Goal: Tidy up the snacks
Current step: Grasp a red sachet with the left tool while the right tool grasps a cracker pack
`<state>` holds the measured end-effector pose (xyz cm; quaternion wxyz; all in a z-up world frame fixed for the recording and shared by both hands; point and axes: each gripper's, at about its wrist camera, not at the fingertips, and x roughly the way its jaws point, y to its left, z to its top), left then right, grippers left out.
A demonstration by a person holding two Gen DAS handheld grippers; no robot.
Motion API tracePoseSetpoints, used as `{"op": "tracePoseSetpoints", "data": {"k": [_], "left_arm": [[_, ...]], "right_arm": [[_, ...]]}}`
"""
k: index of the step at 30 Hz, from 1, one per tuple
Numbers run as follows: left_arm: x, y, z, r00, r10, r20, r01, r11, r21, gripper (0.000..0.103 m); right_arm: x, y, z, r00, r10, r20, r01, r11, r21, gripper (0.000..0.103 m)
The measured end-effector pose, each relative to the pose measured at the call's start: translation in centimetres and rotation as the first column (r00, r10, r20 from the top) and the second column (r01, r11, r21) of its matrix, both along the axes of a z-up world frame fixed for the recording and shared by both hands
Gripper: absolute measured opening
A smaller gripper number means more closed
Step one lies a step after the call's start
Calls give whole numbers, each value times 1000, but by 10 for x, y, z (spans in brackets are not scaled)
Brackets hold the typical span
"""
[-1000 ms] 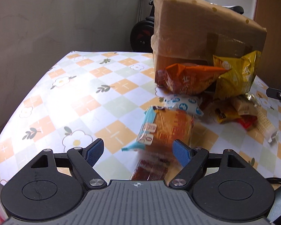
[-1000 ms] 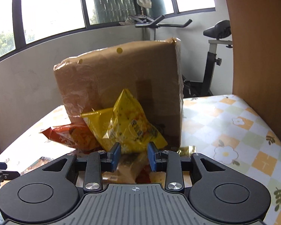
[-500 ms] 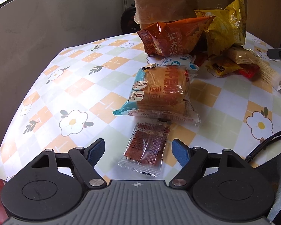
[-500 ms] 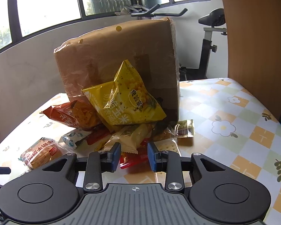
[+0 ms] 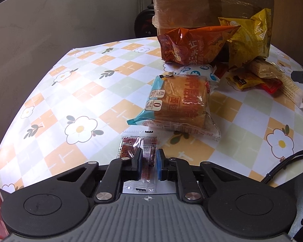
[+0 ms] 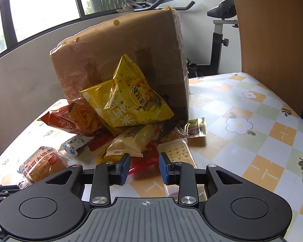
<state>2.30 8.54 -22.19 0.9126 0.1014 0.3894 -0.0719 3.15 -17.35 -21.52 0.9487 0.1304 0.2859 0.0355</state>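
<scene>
My left gripper (image 5: 148,161) is shut on a small clear packet of red-brown snack (image 5: 131,143), pinching its middle low over the tablecloth. Just beyond it lies a wrapped bread bun (image 5: 179,102). Further back, an orange chip bag (image 5: 194,44) and a yellow corn-snack bag (image 5: 250,38) lean on a cardboard box (image 5: 192,2). My right gripper (image 6: 144,168) stands open with a narrow gap, nothing between its pads, hovering just short of a red packet (image 6: 145,159) and a cracker pack (image 6: 175,151) at the front of the pile.
The table wears a checked flower-print cloth (image 5: 80,92), bare on its left half in the left wrist view. A wooden panel (image 6: 268,30) rises at the right. An exercise bike (image 6: 220,26) stands behind the table. A black cable (image 5: 282,167) lies at the near right edge.
The left gripper sank toward the table and its jaws closed on the small clear packet, which now stands crumpled between the pads. The right gripper's view tilted down slightly toward the pile.
</scene>
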Motion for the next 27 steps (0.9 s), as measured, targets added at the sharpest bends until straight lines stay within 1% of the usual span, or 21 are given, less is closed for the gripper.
{"op": "tracePoseSetpoints", "data": {"k": [2,4,5,6,8,10,12,15,17,18,20,22,23,27], "left_arm": [[1,1,0,1000,12,0,-12,1000,1,22],[3,1,-1,999,35,5,-35,999,36,51],[4,2,-1,998,55,12,-56,997,52,57],[6,5,-1,997,71,11,-72,996,52,60],[10,12,-1,995,98,-1,-98,995,23,60],[15,20,-1,992,125,-14,-125,992,-8,63],[19,28,-2,990,138,-34,-140,989,-58,63],[20,34,-3,988,147,-45,-151,984,-94,63],[20,32,-4,988,150,-42,-153,984,-90,63],[20,32,-5,988,150,-40,-153,984,-93,60],[17,29,-5,992,123,-29,-126,987,-102,44],[14,24,-6,994,110,-17,-111,990,-82,41],[12,23,-6,994,110,-13,-110,991,-80,41],[10,26,-5,992,126,-11,-127,987,-95,40]], "right_arm": [[0,0,0,1000,0,0,0,1000,0,30],[0,1,0,1000,2,1,-2,1000,-1,30],[0,1,0,1000,4,1,-4,1000,-2,30],[0,2,1,1000,5,2,-5,1000,-4,30],[0,2,1,1000,6,3,-6,1000,-4,30],[0,2,1,1000,4,2,-4,1000,-3,30],[0,2,1,1000,2,0,-2,1000,0,30],[0,2,0,1000,2,-3,-2,1000,4,30],[0,2,0,1000,0,-3,0,1000,5,30],[0,2,0,1000,0,-3,0,1000,6,30],[0,1,0,1000,-1,-6,1,1000,9,30],[0,1,-1,1000,-4,-7,4,1000,12,30],[0,0,-1,1000,-5,-9,5,1000,13,30],[1,0,-3,1000,-11,-14,11,1000,17,30]]}}
